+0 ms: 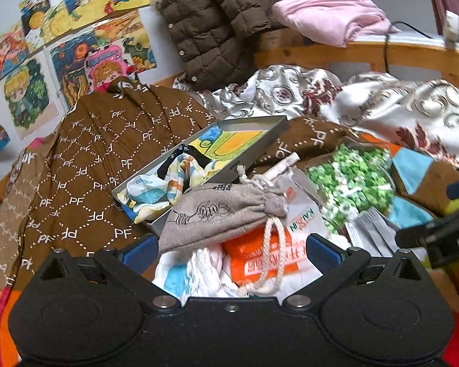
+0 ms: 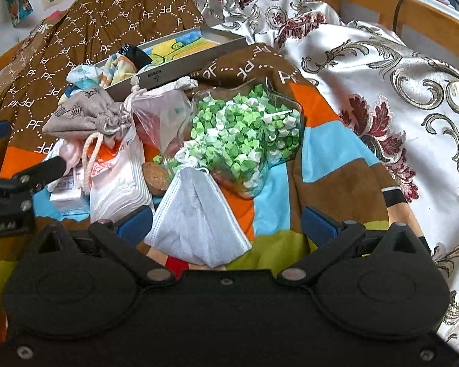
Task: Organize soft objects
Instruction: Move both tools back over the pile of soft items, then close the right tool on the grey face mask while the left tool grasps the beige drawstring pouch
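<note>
Both claws spread wide over a cluttered bed, gripping nothing.

Left claw (image 1: pixel 231 252) released above a grey pouch (image 1: pixel 226 211) lying against the near side of a grey box (image 1: pixel 261 148), with an orange packet (image 1: pixel 254 260) just under the pouch. Right claw (image 2: pixel 226 224) released around a grey mask (image 2: pixel 199 226), blue pads not touching it. Behind the mask, touching it, a clear bag (image 2: pixel 244 131) of green paper stars. Brown quilt (image 2: pixel 76 49) bunched toward the bed's far left corner.
</note>
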A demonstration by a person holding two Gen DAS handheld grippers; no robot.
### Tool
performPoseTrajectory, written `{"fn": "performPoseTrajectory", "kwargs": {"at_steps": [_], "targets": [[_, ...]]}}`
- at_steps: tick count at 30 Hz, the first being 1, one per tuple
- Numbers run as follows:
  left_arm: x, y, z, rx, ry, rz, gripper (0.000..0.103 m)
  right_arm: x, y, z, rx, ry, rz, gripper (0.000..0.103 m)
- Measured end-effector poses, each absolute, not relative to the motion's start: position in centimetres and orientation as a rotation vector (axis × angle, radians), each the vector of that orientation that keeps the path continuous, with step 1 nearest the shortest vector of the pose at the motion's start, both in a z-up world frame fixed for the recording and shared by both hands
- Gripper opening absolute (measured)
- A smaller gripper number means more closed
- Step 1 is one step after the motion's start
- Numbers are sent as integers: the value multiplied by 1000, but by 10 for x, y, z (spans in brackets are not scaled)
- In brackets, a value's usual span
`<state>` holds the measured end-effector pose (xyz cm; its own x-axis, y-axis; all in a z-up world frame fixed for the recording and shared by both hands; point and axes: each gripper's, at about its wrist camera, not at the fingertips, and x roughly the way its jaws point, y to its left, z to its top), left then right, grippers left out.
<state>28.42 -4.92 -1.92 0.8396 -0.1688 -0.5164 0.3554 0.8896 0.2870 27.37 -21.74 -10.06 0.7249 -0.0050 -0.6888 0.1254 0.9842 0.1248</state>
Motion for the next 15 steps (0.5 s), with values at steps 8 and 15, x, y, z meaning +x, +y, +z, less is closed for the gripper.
{"fn": "performPoseTrajectory", "kwargs": {"at_steps": [8, 15], "targets": [[310, -46, -25, 248, 452, -271, 102, 282, -212, -100, 120, 688, -77, 102], [331, -53, -29, 287, 442, -344, 102, 286, -216, -100, 125, 637, -85, 102]]}}
